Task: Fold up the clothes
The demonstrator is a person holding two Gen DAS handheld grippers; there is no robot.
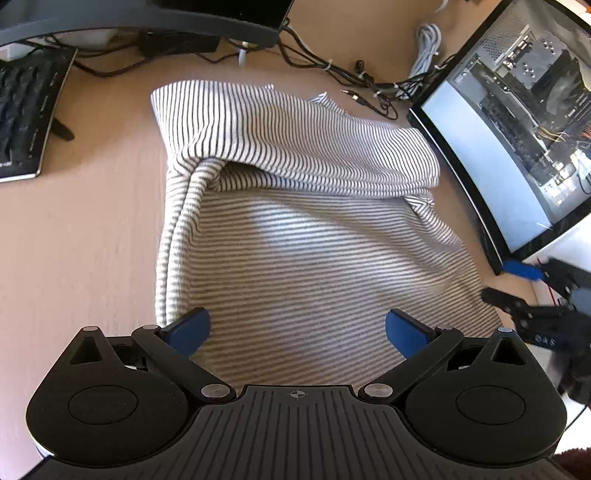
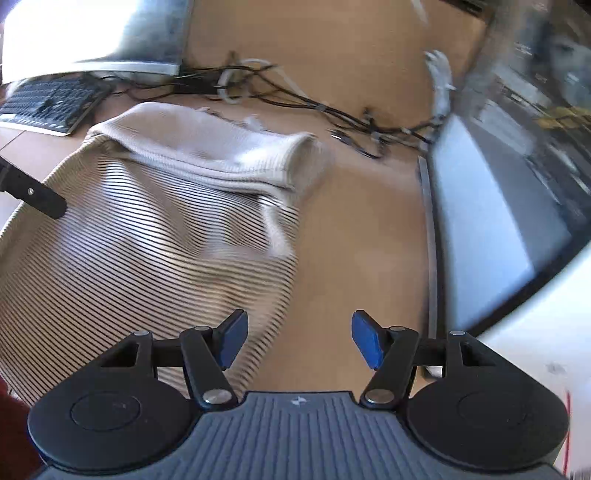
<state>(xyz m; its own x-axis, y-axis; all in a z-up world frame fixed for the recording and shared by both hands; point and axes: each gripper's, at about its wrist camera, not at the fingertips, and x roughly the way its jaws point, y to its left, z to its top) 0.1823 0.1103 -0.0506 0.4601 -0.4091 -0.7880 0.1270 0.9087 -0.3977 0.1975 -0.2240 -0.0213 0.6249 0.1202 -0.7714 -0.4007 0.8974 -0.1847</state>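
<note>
Lying before both spread jaws, striped garment half-folded.

Left wrist camera is looking steeply down, close over the striped garment, facing the keyboard. Right wrist camera is viewing from the garment's right edge. Both are sharing garment, keyboard, cables.

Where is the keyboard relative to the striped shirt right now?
In the left wrist view the keyboard lies at the far left of the desk, apart from the striped shirt, beside the monitor stand.
</note>
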